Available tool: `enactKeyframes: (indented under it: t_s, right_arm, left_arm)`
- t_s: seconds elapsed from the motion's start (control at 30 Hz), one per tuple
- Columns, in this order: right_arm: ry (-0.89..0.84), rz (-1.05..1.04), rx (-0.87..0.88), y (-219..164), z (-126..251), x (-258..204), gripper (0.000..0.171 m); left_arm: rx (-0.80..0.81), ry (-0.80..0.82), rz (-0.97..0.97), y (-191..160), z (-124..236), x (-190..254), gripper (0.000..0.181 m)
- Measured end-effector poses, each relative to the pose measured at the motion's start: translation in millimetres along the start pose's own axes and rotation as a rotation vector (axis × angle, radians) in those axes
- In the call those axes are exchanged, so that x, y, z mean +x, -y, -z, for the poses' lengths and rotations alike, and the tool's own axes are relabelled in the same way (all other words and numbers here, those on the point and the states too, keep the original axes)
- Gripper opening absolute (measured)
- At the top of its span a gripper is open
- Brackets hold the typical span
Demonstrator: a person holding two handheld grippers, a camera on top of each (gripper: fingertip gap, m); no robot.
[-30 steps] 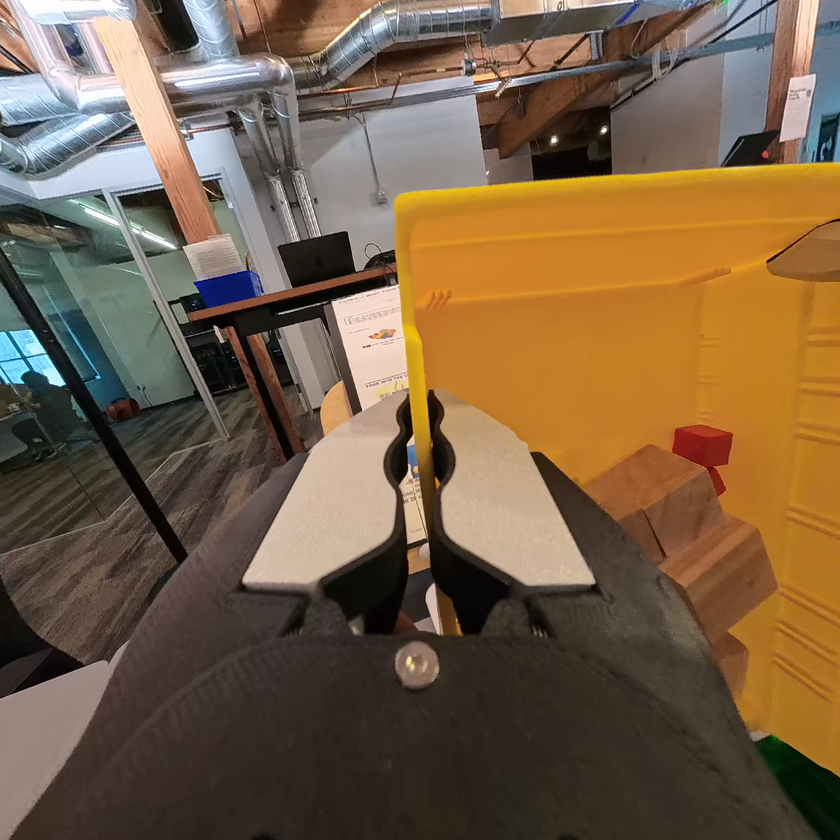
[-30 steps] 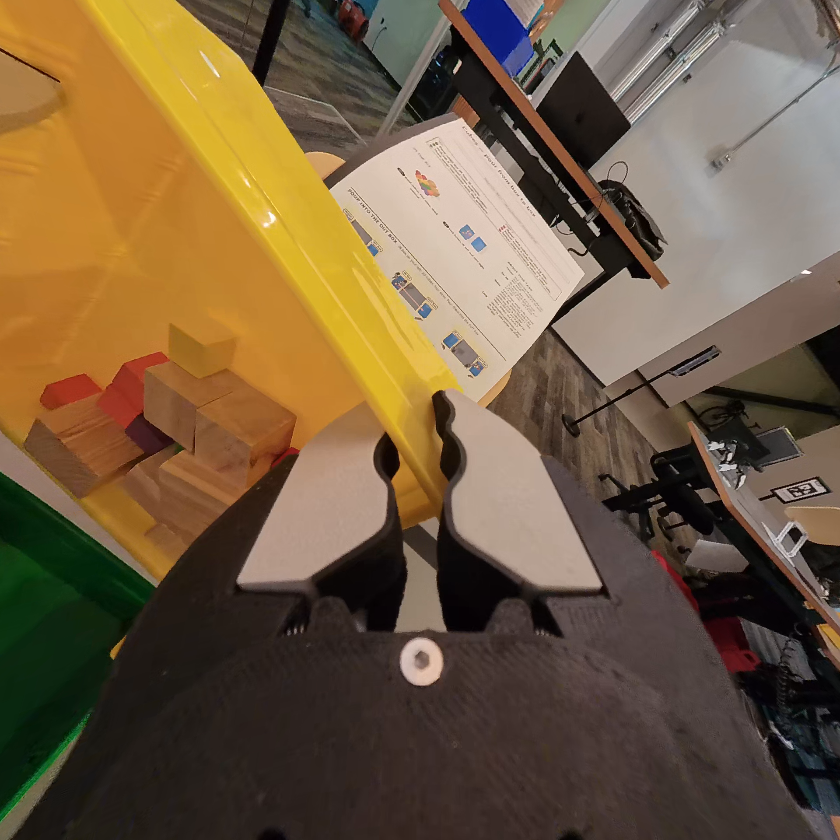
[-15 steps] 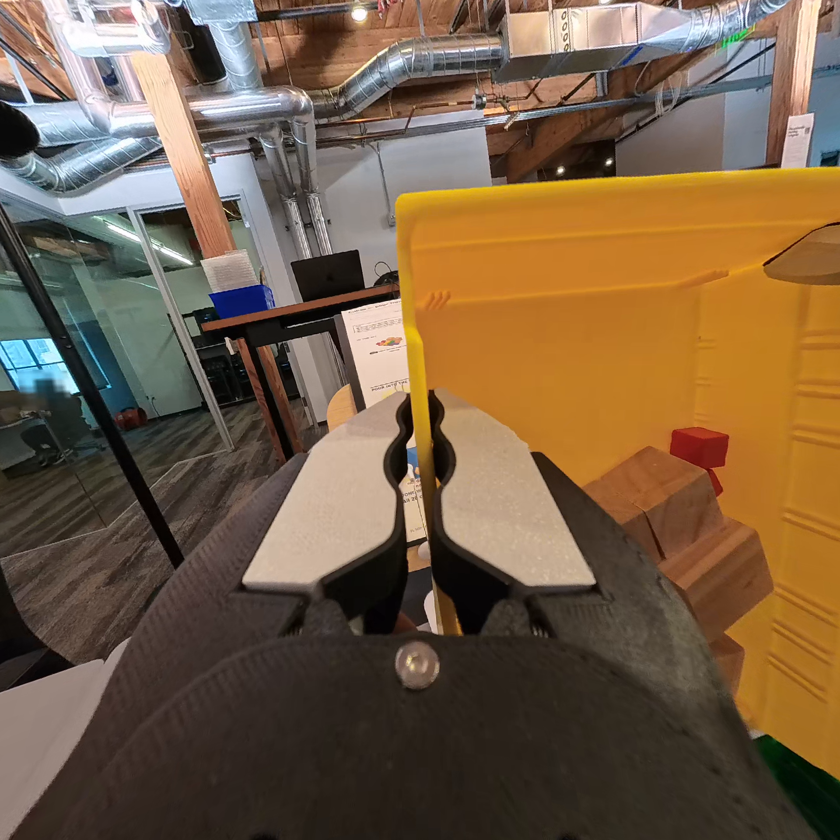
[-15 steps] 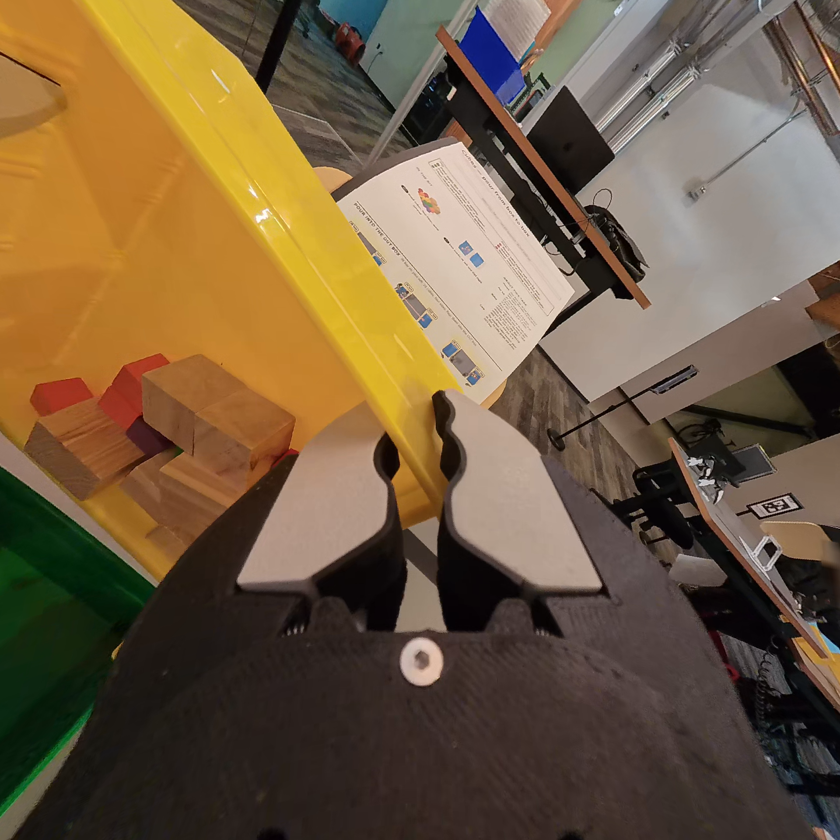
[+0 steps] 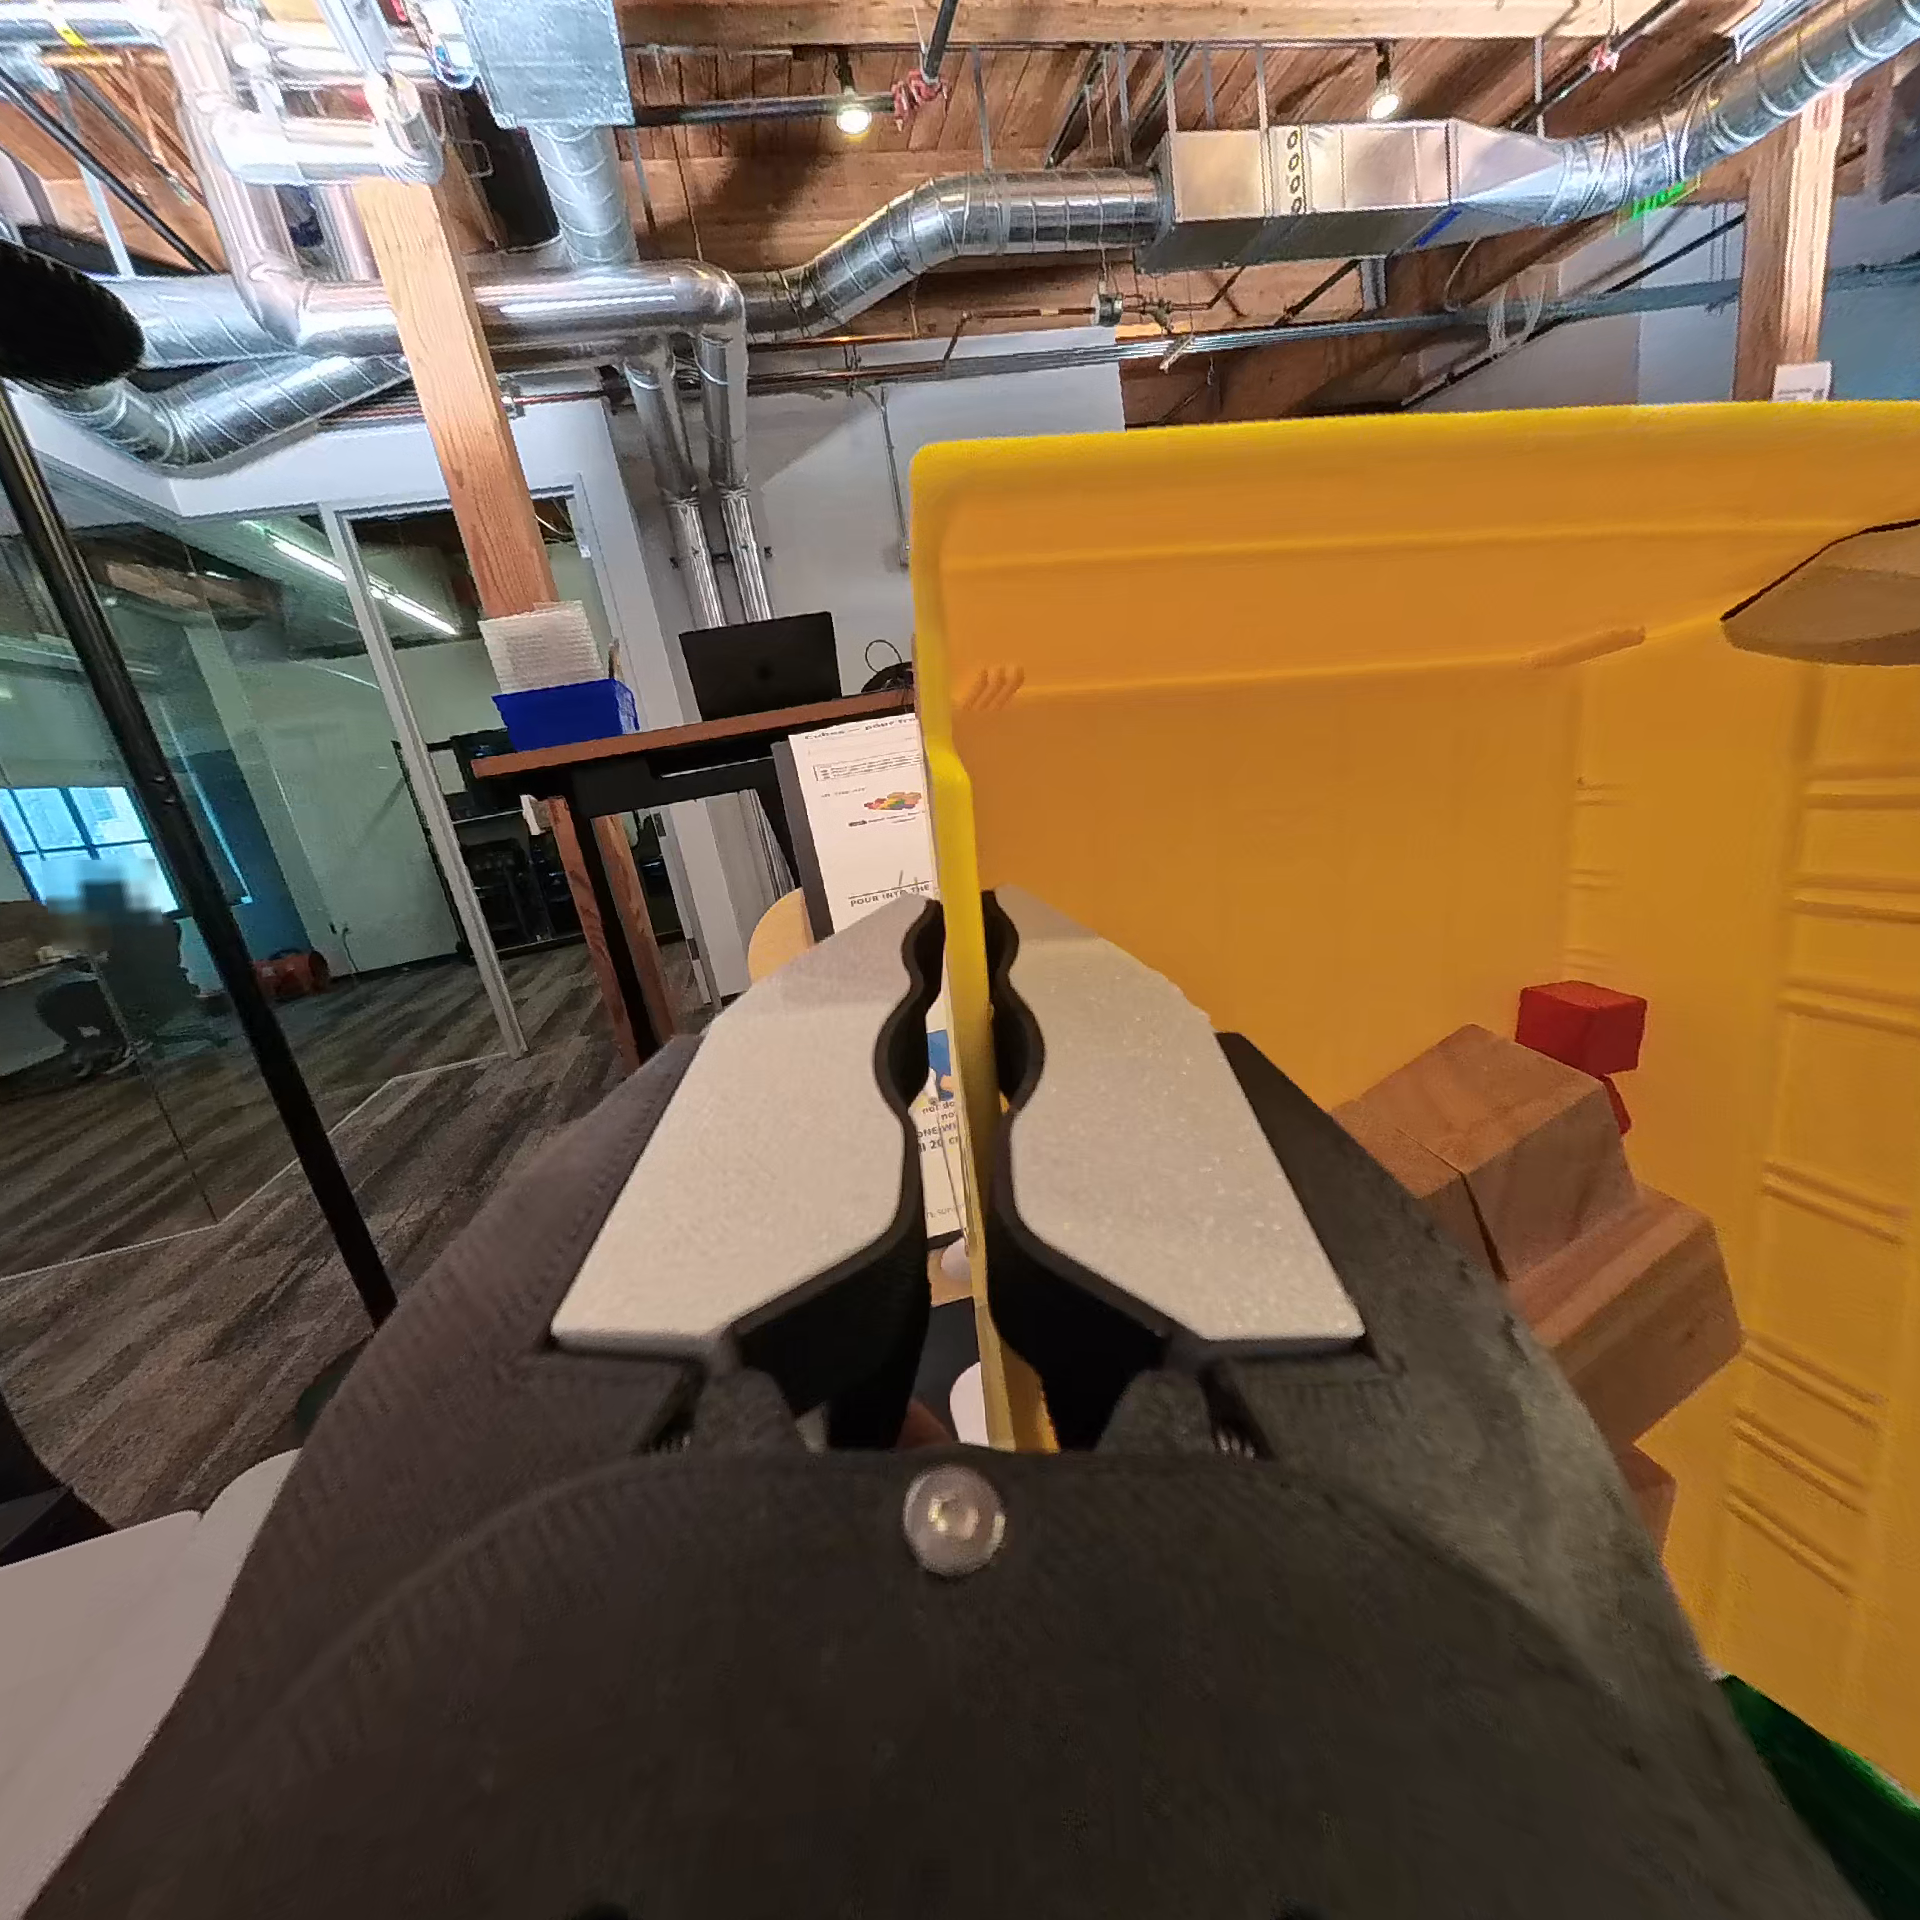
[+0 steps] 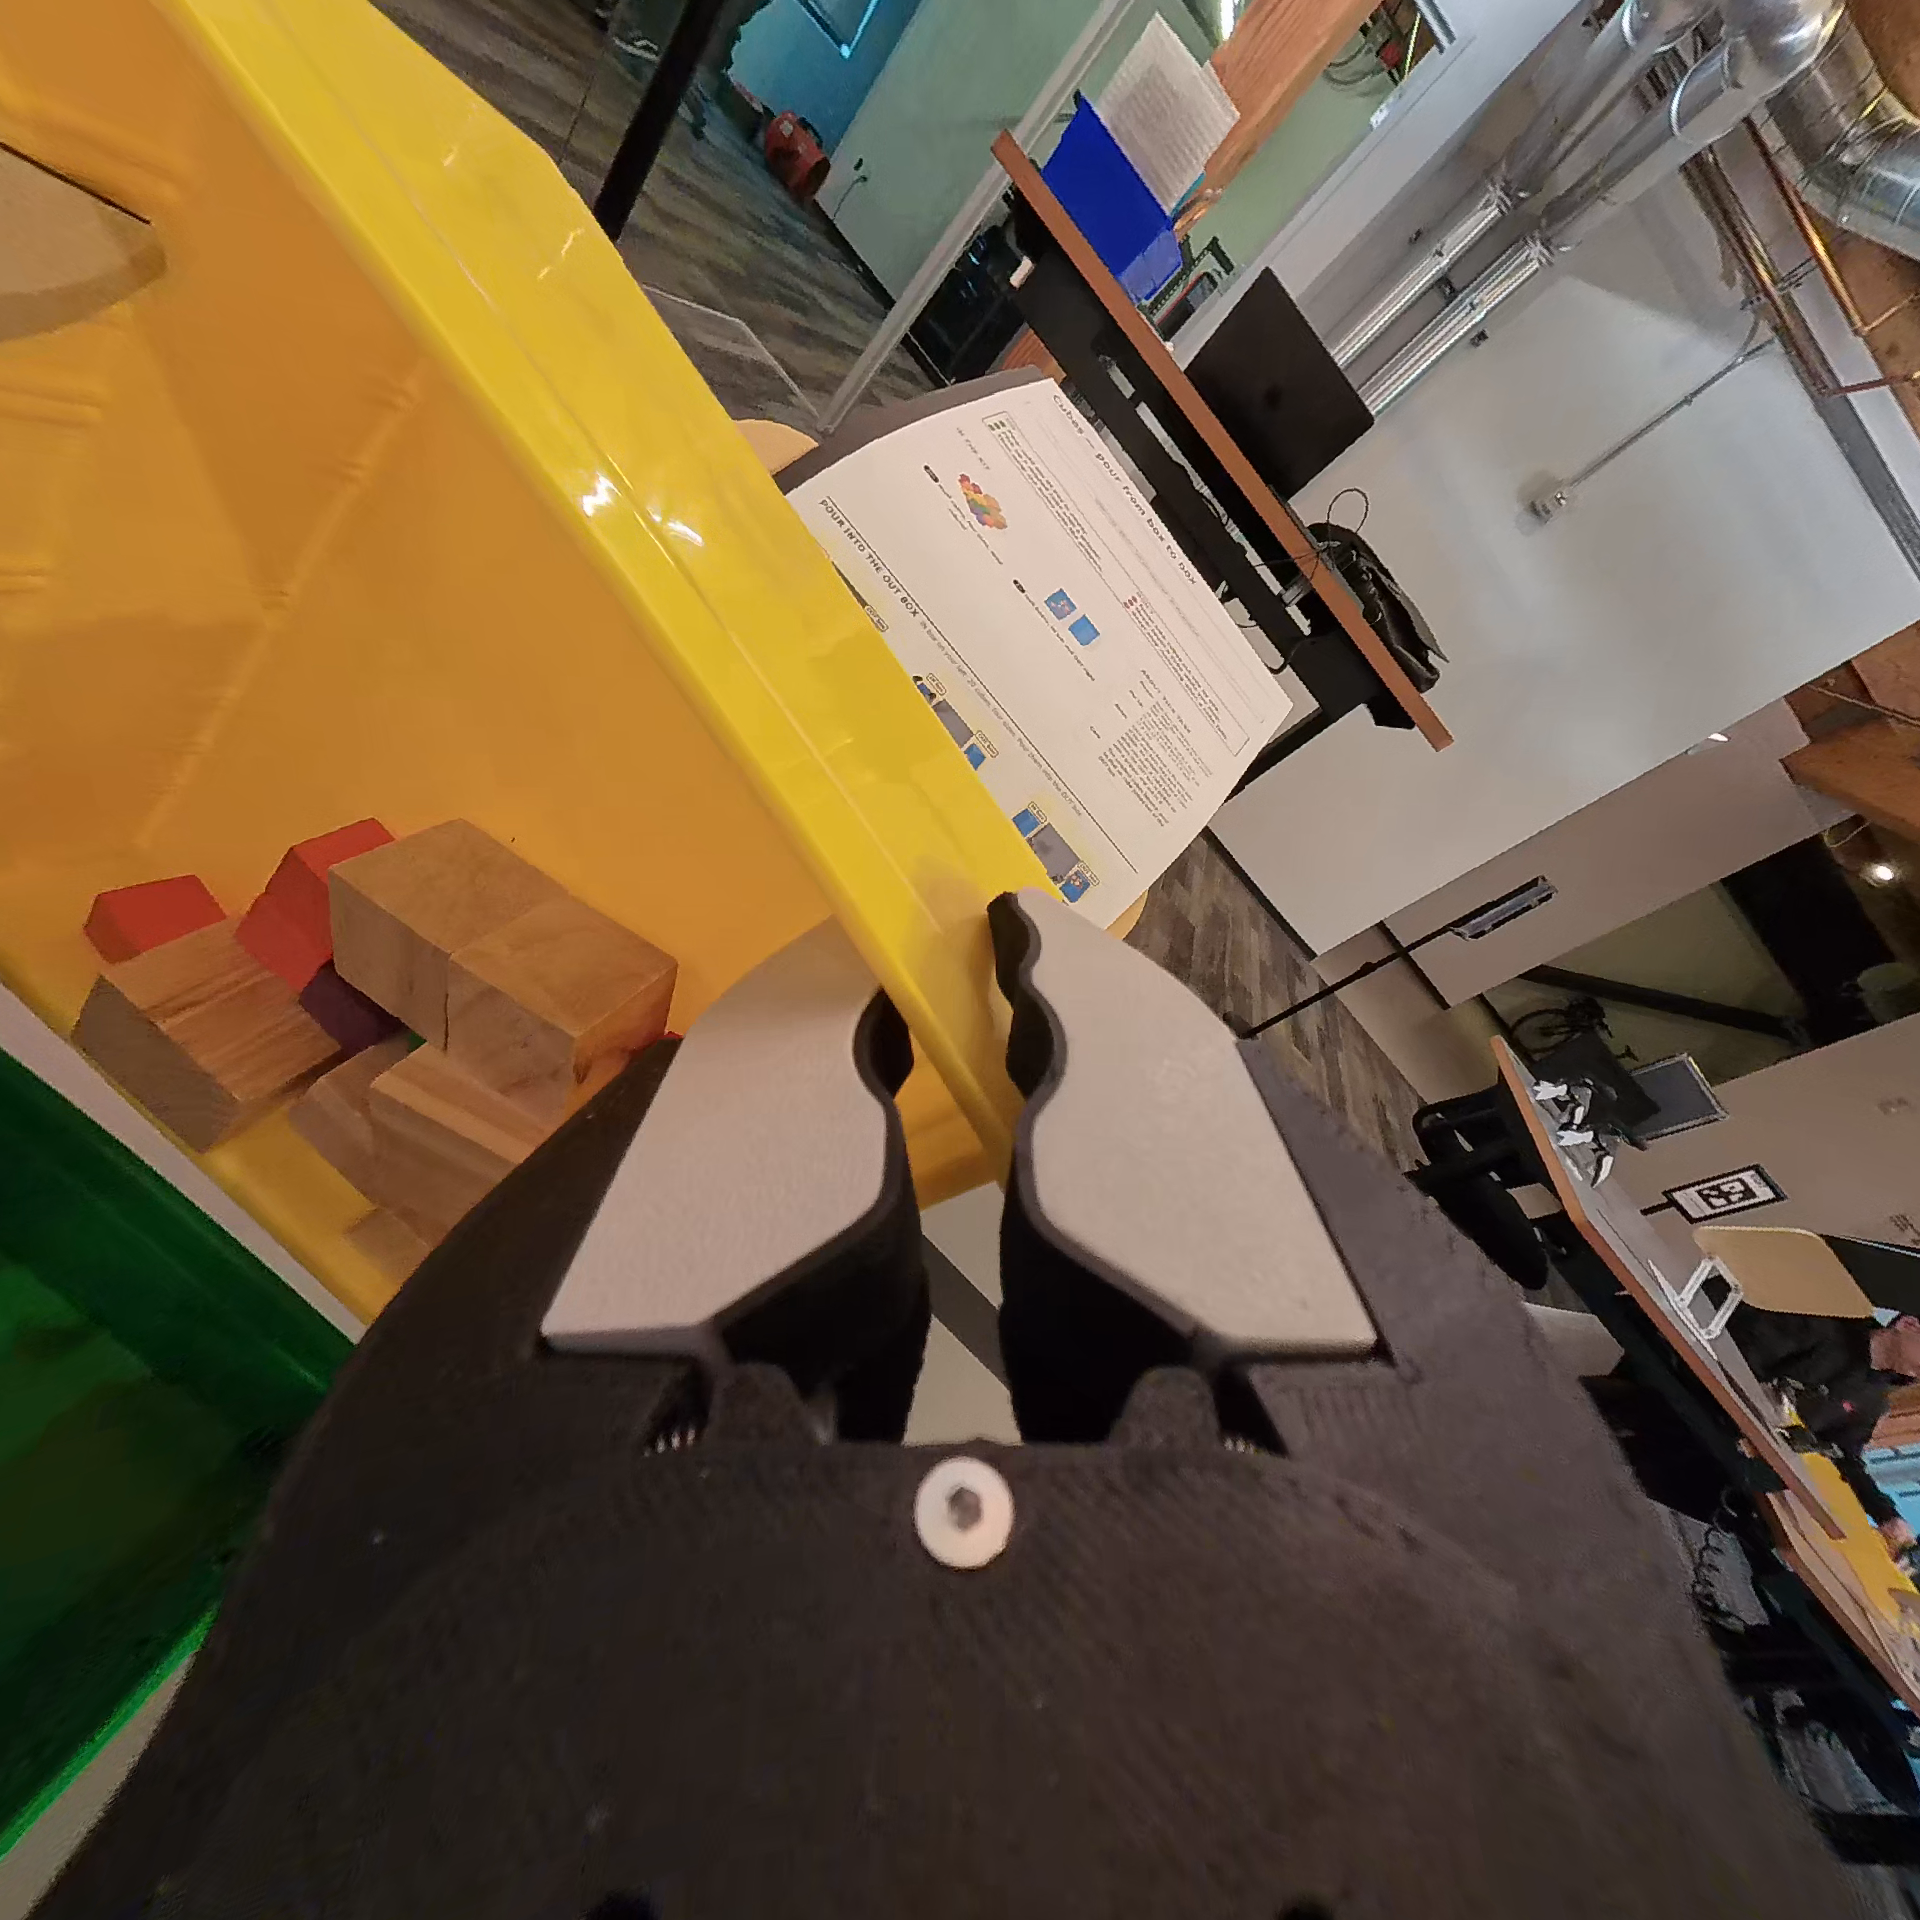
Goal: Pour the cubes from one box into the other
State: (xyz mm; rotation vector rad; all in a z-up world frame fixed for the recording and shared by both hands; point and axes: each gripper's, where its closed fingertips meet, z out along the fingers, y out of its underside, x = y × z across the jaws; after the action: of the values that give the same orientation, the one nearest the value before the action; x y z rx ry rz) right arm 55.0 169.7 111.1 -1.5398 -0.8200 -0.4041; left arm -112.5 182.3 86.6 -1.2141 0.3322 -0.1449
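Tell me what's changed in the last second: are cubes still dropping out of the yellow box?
One small yellow cube that sat on top of the pile a second ago is gone from the yellow box. The remaining cubes have barely shifted. The box has tipped slightly further. Left gripper and right gripper stay clamped on its rim, above the green box.

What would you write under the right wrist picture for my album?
Right gripper jaws clamp the tipped yellow box wall, wooden and red cubes piled above the green box.

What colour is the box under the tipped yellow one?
Green, clearest in the right wrist view, bottom left.
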Motion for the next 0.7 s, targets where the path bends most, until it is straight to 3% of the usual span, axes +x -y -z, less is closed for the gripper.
enactKeyframes:
  t_s: [0.03,0.7]
  right_arm:
    - [-0.003,0.002,0.004,0.8,0.9,-0.1,0.009]
    - [-0.031,0.035,0.035,4.4,12.5,-7.0,0.009]
  left_arm:
    - [0.004,0.003,0.001,0.9,0.9,-0.2,0.006]
    - [0.051,0.02,0.011,1.1,14.8,1.2,0.007]
